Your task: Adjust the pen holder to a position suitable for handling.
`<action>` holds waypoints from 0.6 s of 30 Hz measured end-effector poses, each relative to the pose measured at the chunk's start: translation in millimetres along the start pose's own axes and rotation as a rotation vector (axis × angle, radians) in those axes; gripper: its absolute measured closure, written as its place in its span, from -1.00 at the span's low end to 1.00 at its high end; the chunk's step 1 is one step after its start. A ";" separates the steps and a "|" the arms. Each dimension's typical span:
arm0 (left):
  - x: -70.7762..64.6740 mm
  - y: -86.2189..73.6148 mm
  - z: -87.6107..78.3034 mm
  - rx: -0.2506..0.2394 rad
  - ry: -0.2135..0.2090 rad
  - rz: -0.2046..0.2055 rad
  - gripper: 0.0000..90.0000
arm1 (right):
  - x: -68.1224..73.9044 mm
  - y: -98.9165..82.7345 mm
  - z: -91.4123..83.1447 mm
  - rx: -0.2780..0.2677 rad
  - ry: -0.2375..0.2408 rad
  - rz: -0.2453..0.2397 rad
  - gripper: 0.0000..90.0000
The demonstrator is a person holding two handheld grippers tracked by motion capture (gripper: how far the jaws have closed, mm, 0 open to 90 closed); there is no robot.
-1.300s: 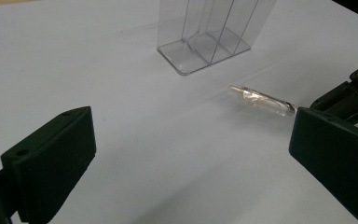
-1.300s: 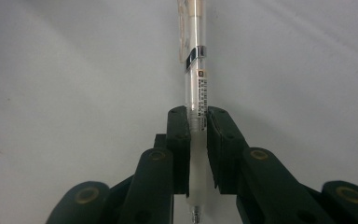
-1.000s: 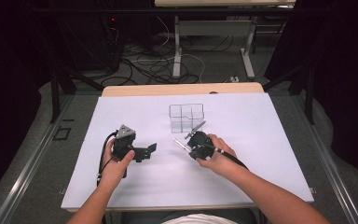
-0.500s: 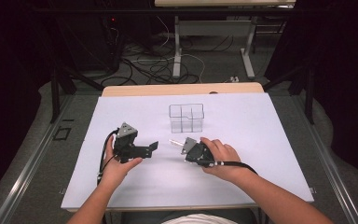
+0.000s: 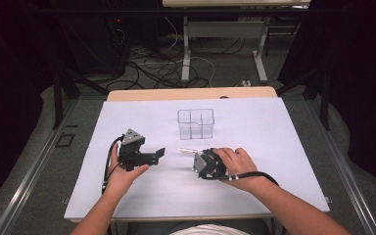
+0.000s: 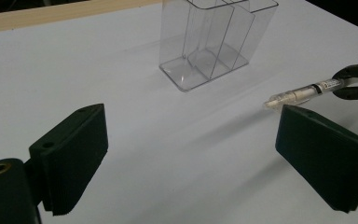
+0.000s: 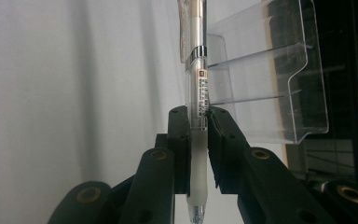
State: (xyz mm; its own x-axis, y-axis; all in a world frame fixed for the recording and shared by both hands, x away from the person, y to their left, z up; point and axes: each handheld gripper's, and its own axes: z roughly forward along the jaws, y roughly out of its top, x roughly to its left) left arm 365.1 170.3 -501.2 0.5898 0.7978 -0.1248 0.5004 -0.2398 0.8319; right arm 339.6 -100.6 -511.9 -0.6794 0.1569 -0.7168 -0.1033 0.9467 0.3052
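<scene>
Clamping a clear pen (image 7: 196, 93), the right claw (image 7: 198, 126) sat near the clear divided organizer (image 5: 196, 123); the left claw (image 6: 191, 154), empty, had just been narrowing slightly.

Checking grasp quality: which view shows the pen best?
Right gripper view: the pen is close up, clamped between the right gripper jaws, label readable. Left gripper view shows it small at the edge; high view, a faint sliver.

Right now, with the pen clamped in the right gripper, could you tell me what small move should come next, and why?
Probably bring the left gripper onto the pen's free end. Its jaws, which have just been closing a little, stand wide with nothing between them, and the right gripper holds the pen level toward it, short of the clear organizer.
</scene>
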 end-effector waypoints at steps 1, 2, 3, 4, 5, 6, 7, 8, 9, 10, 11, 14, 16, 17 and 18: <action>-0.3 0.2 -0.4 0.002 0.003 0.004 -0.77 | 0.8 -0.8 0.2 -0.013 -0.011 -0.011 0.78; -0.6 0.2 -0.7 0.003 0.006 0.005 -0.74 | 1.2 -1.4 -0.1 -0.019 -0.019 -0.025 0.78; 0.0 0.4 -1.1 0.007 0.009 0.018 -0.70 | 1.9 -1.7 -0.9 -0.017 -0.032 -0.041 0.78; -0.1 0.2 -1.2 0.010 0.008 0.017 -0.67 | 2.1 -2.6 -0.8 -0.027 -0.039 -0.062 0.78; 0.1 0.1 -0.9 0.012 0.009 0.020 -0.66 | 2.6 -2.8 -1.0 -0.037 -0.047 -0.079 0.78; -0.1 -0.2 -0.4 0.013 0.005 0.018 -0.66 | 2.1 -3.6 -1.1 -0.045 -0.056 -0.105 0.78; -0.2 -0.3 0.0 0.014 0.005 0.019 -0.66 | 2.6 -4.2 -1.1 -0.049 -0.064 -0.111 0.77; -0.3 -0.4 0.4 0.016 0.003 0.021 -0.66 | 2.0 -4.8 -0.7 -0.050 -0.070 -0.128 0.77; -0.5 -0.3 0.5 0.021 -0.001 0.021 -0.66 | 1.4 -5.2 -0.4 -0.051 -0.073 -0.130 0.77; -1.4 -0.7 1.3 0.014 0.003 0.019 -0.66 | 1.4 -5.8 -0.5 -0.052 -0.073 -0.127 0.77; -1.6 -0.7 1.5 0.014 0.003 0.024 -0.65 | 0.0 -6.1 -0.1 -0.063 -0.082 -0.155 0.78; -2.5 -0.5 1.5 0.016 -0.007 0.029 -0.65 | 0.0 -7.0 -0.5 -0.074 -0.104 -0.188 0.77; -2.9 -0.2 1.2 0.007 -0.017 0.034 -0.64 | 1.0 -7.9 -1.4 -0.083 -0.123 -0.193 0.77; -3.2 0.1 1.1 0.005 -0.018 0.037 -0.64 | 0.2 -8.0 -1.6 -0.090 -0.141 -0.220 0.77; -3.6 0.3 1.0 0.001 -0.024 0.036 -0.64 | 0.5 -8.4 -2.3 -0.094 -0.165 -0.230 0.77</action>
State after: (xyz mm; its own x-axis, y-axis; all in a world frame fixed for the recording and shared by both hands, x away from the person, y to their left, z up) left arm 363.8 166.8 -501.1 0.6224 0.7752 -0.1082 0.4798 -0.2686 0.8353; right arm 338.5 -109.0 -513.4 -0.5038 -0.0078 -0.8638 -0.3129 0.9337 0.1741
